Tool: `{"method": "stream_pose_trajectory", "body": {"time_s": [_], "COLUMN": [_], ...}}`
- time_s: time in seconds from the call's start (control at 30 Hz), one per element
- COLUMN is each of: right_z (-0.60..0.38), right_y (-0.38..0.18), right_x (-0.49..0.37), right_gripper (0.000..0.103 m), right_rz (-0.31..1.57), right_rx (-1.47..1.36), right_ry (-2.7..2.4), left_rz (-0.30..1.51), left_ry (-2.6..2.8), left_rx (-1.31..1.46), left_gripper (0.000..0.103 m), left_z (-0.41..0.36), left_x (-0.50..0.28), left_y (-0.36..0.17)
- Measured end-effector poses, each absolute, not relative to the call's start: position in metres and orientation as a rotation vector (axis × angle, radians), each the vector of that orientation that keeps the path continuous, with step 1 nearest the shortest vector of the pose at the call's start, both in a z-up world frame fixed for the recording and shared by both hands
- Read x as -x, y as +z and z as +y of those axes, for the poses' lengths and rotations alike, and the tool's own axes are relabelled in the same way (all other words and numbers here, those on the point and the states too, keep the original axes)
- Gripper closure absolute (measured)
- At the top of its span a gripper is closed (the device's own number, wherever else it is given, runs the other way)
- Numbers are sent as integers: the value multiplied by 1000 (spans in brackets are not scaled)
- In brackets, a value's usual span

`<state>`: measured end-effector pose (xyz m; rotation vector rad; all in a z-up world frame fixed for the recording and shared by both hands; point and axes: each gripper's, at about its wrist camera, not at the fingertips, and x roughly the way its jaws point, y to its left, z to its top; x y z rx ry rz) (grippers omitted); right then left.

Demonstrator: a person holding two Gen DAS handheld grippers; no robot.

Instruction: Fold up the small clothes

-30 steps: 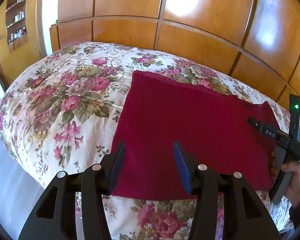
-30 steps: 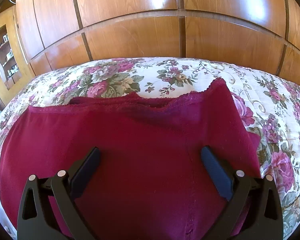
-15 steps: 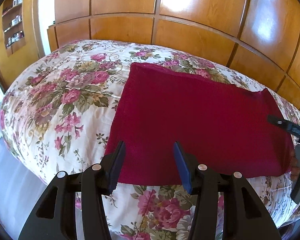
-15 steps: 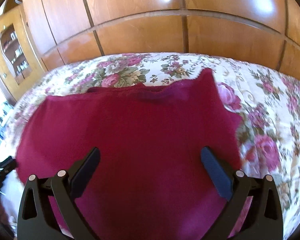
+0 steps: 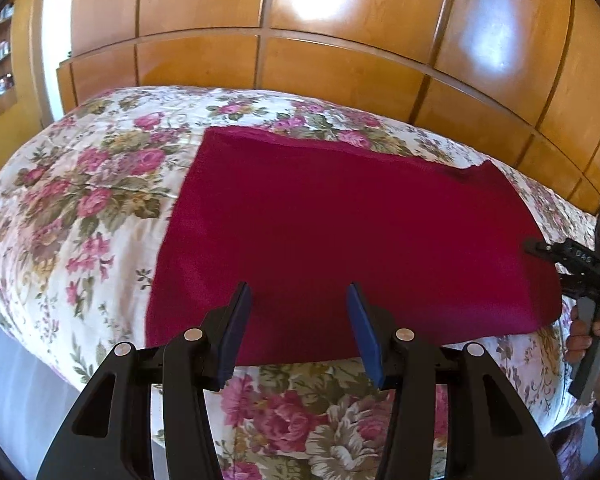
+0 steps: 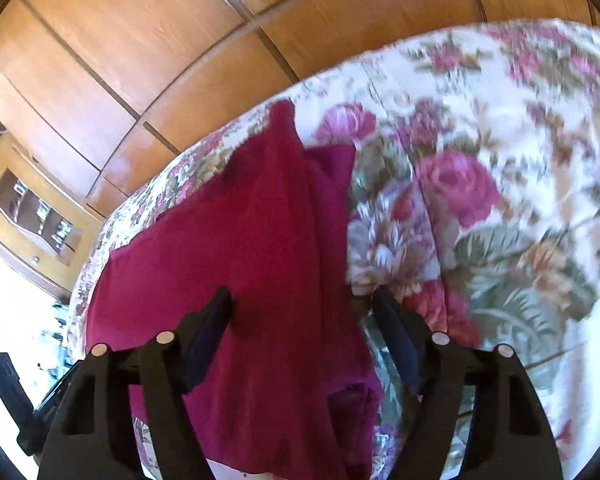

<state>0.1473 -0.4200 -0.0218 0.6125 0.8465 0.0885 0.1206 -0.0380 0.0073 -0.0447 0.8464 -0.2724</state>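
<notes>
Where the flower-printed quilted bedspread (image 5: 84,208) covers the bed, one crimson garment (image 5: 340,240) of soft, matte knit lies flat as a rough rectangle before glossy wooden wardrobe panels (image 5: 340,72). The left gripper (image 5: 296,300) hovers over the garment's near edge, its two blue-padded jaws apart with nothing clamped. The right gripper (image 6: 302,304) has its jaws closing astride the garment's right-hand edge, where the cloth seems doubled in layers, though blur leaves this uncertain; the pads are not yet pressing on the fabric.
</notes>
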Motion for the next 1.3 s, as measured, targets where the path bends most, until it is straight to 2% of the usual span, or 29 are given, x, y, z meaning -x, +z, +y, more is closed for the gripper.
{"method": "stream_pose_trajectory", "body": {"time_s": [0.17, 0.27, 0.33, 0.4, 0.47, 0.7, 0.97, 1.1, 1.3], "right_z": [-416, -412, -407, -404, -398, -371, -282, -211, -102], "right_y": [-21, -21, -22, -19, -12, 46, 116, 113, 67], "right_x": [-144, -143, -144, -145, -147, -153, -193, -222, -239], "right_gripper": [47, 48, 53, 72, 75, 77, 78, 78, 79], "right_rz": [859, 876, 888, 905, 913, 842, 775, 841, 994], "right_rx": [-594, -582, -561, -569, -549, -586, -515, -447, -270], "right_ry": [125, 149, 147, 172, 183, 334, 503, 537, 614], "left_rz": [881, 902, 911, 915, 914, 921, 901, 887, 876], "left_ry": [-289, -297, -298, -298, -303, -366, -425, -416, -390], "left_rx": [83, 105, 111, 109, 111, 220, 420, 528, 649], "left_gripper": [54, 54, 54, 54, 54, 54, 54, 54, 54], "left_z": [-36, -34, -34, -35, -35, -15, 26, 56, 100], "left_x": [-128, -135, -138, -139, -139, -143, -150, -153, -156], "left_y": [2, -1, -4, -5, -4, 7, 23, 27, 26]}}
